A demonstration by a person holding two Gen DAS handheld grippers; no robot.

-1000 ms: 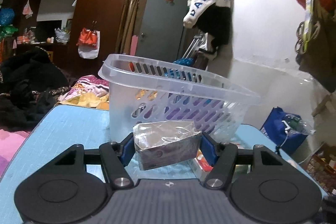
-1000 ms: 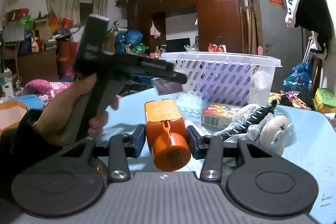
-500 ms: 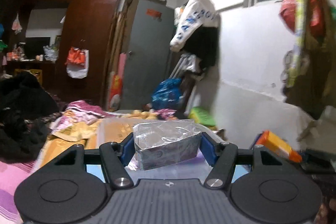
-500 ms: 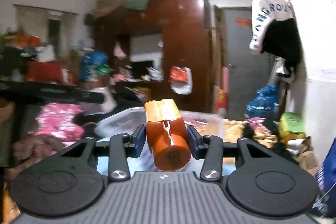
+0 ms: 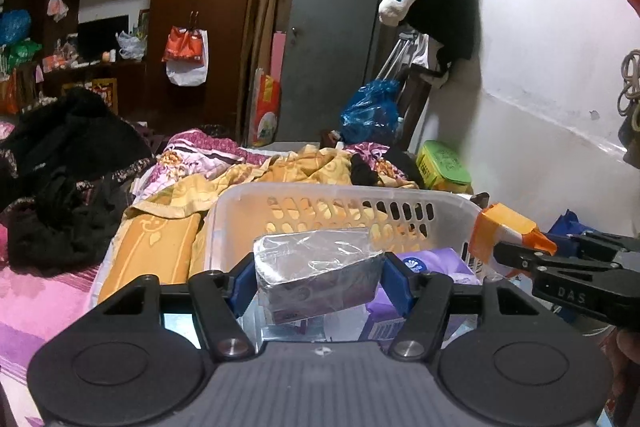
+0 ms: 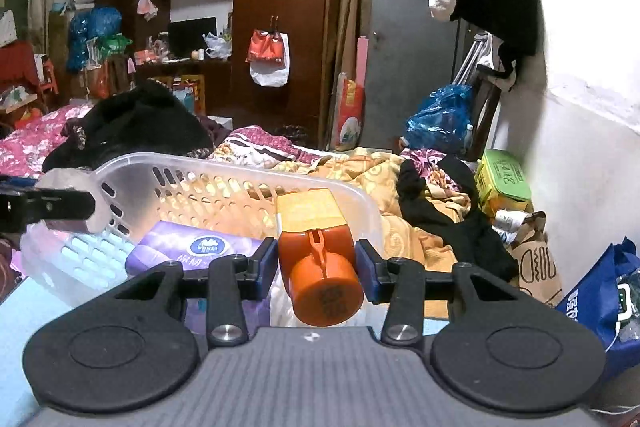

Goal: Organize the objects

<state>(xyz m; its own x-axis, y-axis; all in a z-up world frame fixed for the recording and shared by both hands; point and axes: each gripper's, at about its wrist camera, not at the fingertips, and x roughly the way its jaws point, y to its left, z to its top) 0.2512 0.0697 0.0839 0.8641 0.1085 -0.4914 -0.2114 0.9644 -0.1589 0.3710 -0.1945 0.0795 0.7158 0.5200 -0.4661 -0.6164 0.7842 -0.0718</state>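
Left gripper pinching a plastic-wrapped box between both blue pads, jaws pressed against its short sides, box held level above the open top of the translucent slotted basket. Inside the basket, at 5 o'clock from the wrapped box, a purple tissue pack, partly hidden behind the right pad. At 3 o'clock in the left wrist view, the right gripper's black frame with the orange bottle's pale cap end poking toward the basket's right rim.

Right gripper clamped on an orange bottle, pads tight on its sides, round base toward the camera and yellowish cap pointing away, over the near right part of the basket. Same purple tissue pack lying in the basket at 9 o'clock from the bottle. At 9 o'clock in the right wrist view, the left gripper's dark finger with the wrapped box at the basket's left rim.

Basket resting on a light blue tabletop, a strip of it visible at 8 o'clock. Beyond the basket, at 12 o'clock, a yellow patterned blanket and dark clothes heaped on a bed. At 2 o'clock, a green-lidded container near the white wall. Farther back, a dark wooden wardrobe and a grey door.
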